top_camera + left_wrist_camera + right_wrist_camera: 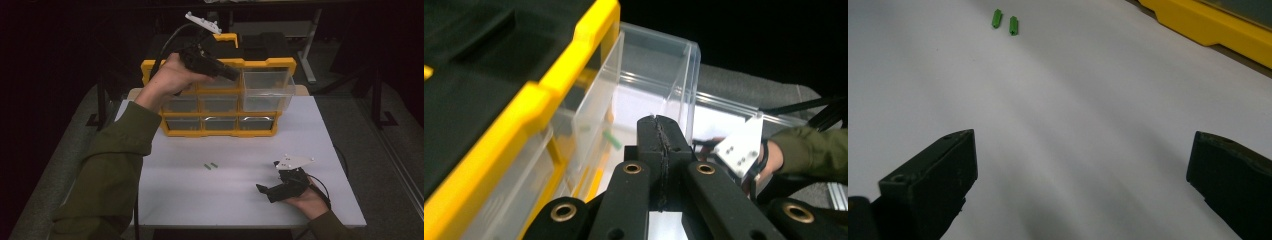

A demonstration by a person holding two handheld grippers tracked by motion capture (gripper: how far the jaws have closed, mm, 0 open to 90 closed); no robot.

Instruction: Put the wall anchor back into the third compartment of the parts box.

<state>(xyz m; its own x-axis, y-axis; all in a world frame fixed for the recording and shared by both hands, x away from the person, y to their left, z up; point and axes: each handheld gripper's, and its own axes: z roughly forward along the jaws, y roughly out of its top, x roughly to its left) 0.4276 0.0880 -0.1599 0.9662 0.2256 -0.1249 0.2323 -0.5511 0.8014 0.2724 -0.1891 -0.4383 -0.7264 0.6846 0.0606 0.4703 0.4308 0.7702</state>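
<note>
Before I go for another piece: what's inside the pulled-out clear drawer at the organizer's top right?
Through the clear drawer wall, the left gripper view shows one small green piece on its floor. The shut left tongs cover the near part of the floor, so more could lie there.

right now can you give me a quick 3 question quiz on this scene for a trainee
1. True or false: the left tongs are shut with nothing between them.
2. How many small green pieces lie on the white table?
3. The right tongs are: A) shut on a green piece, B) open above the table, C) inside the clear drawer.

Key: 1 true; 2 two; 3 B.
</note>
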